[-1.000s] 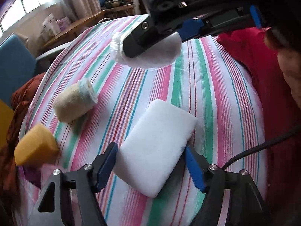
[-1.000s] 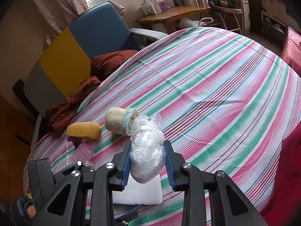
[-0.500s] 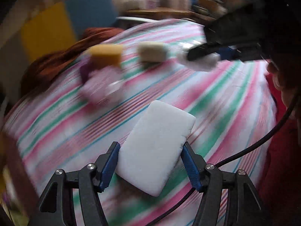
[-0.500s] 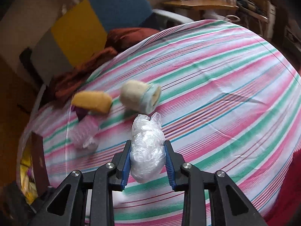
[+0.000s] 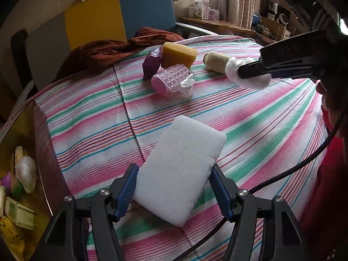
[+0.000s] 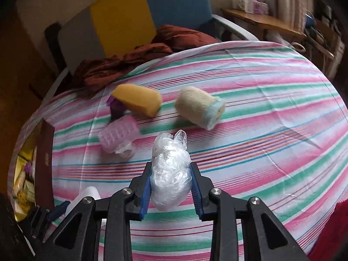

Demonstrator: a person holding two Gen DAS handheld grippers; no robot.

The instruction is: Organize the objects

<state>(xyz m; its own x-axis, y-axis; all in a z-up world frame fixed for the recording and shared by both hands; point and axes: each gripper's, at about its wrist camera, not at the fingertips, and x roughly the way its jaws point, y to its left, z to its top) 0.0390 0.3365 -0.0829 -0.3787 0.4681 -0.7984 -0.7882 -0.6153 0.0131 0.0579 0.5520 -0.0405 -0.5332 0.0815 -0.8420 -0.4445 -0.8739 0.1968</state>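
My left gripper (image 5: 174, 187) is shut on a white foam block (image 5: 181, 169), held above the striped cloth (image 5: 261, 126). My right gripper (image 6: 170, 188) is shut on a crumpled clear plastic bundle (image 6: 169, 171); in the left wrist view it shows at the upper right with the bundle (image 5: 250, 77) between its fingers. On the cloth lie a yellow sponge (image 5: 179, 54), a purple packet (image 5: 151, 64), a pink roller in a clear case (image 5: 171, 79) and a beige roll with a pale blue end (image 6: 200, 106). A gold box (image 5: 41, 152) with several items inside stands at the left edge.
A chair with grey, yellow and blue panels (image 5: 97, 17) stands behind the table with a rust-brown cloth (image 5: 113, 50) draped on it. A wooden shelf (image 5: 217, 22) with boxes runs under the window. A red cloth (image 5: 326, 195) and a black cable (image 5: 304, 163) are at the right.
Both grippers have swung left across the table with their loads still gripped. The gold box has come into view at the left, and the sponge, packet and roller now lie straight ahead.
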